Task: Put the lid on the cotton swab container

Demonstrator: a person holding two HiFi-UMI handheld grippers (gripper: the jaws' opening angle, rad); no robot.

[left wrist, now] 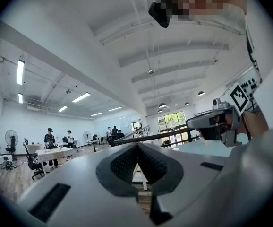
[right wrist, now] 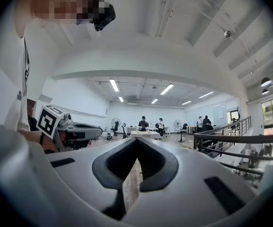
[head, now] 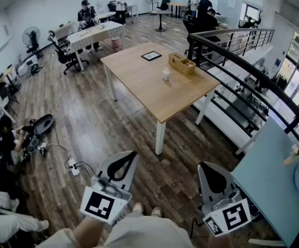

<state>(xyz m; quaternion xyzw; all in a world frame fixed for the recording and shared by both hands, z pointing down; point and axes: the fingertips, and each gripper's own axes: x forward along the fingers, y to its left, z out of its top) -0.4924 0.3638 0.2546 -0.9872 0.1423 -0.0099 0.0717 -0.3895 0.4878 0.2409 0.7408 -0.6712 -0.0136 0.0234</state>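
Both closed, nothing gripped: left tool [head: 129, 159] and right tool [head: 206, 169] hang low over the floor [head: 87, 123]. Table [head: 139, 81] stands well ahead, small white container [head: 166, 74] on it.

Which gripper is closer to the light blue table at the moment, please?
Right. The right gripper hangs just beside the light blue table, by its near edge. The left gripper is farther off to the left, over the wooden floor.
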